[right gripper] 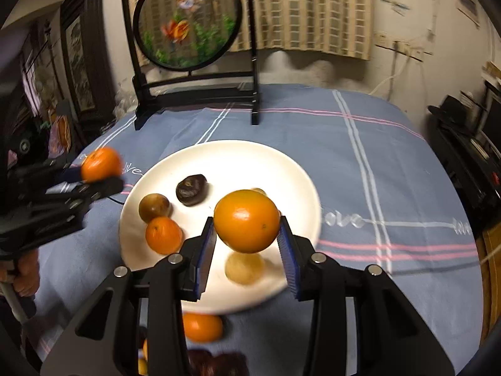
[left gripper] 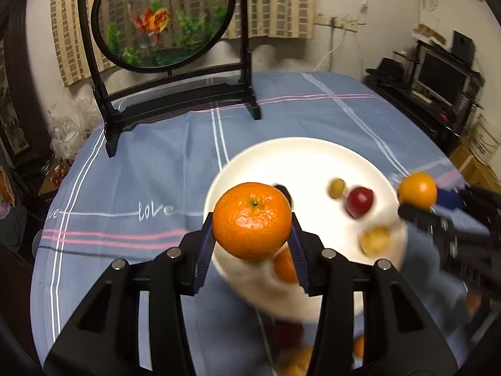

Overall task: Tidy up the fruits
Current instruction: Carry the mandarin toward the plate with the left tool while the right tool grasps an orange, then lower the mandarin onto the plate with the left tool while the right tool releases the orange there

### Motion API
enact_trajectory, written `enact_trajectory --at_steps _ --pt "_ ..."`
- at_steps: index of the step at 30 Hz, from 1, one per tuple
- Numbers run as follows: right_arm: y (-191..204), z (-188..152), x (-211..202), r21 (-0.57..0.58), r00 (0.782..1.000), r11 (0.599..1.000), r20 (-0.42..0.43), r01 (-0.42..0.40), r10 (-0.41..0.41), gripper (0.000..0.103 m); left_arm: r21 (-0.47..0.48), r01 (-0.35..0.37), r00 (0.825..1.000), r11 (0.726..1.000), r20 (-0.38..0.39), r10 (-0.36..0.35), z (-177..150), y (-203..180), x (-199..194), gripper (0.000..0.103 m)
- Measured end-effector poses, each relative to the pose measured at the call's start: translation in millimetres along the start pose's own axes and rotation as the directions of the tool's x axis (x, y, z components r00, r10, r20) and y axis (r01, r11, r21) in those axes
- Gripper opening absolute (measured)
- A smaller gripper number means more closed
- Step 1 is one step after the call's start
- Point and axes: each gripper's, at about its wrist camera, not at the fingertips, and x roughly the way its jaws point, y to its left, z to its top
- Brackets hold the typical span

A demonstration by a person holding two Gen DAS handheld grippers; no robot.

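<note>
Fruits are mid-sort: left gripper [left gripper: 252, 235] pinches a mandarin [left gripper: 252, 219] and right gripper [right gripper: 247, 235] pinches an orange [right gripper: 246, 220], both held above the near rim of the white plate [right gripper: 250, 156], likely for setting down among a dark plum [right gripper: 191, 190] and other pieces; more fruit lies on the tablecloth [right gripper: 375, 172] at the near edge, goldfish screen [right gripper: 188, 18] at the far edge

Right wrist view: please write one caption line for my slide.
Right tool grips a smooth orange above the white plate of fruit, while the left tool holds a mandarin.
</note>
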Motion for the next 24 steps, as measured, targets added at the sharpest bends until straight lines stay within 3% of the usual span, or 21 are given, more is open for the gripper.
enact_trajectory --at_steps 6,10,14,16,18,20,24 --pt "10.2 14.7 46.3 -0.034 0.997 0.999 -0.074 -0.013 0.011 0.04 -0.028 -0.025 0.994 0.999 -0.105 0.022 14.1 8.0 61.7 0.045" --pt "12.8 16.6 70.4 -0.038 0.993 0.999 -0.117 0.004 -0.008 0.04 -0.047 -0.009 0.99 0.999 -0.141 0.003 15.8 9.6 81.3 0.045" --pt "15.9 21.5 80.6 -0.052 0.994 0.998 -0.107 0.031 -0.036 0.041 -0.076 -0.005 0.987 0.997 -0.159 -0.007 18.3 12.0 96.1 0.047" --pt "15.8 23.9 84.3 -0.047 0.993 0.998 -0.108 0.032 -0.037 0.041 -0.104 -0.018 0.988 0.994 -0.154 0.001 21.2 14.3 97.4 0.063" --pt "14.2 25.1 83.8 -0.038 0.994 0.999 -0.097 0.038 -0.042 0.044 -0.113 -0.017 0.991 0.993 -0.135 0.002 24.1 13.9 93.0 0.066" --pt "12.3 25.2 75.2 -0.029 0.997 0.998 -0.05 0.065 -0.066 0.061 -0.11 -0.01 0.992 0.994 -0.124 -0.004 25.4 12.3 87.0 0.067" --pt "8.5 25.7 60.7 -0.017 0.998 0.998 -0.017 0.062 -0.062 0.063 -0.098 -0.018 0.995 0.995 -0.1 0.008 22.2 9.7 69.8 0.074"
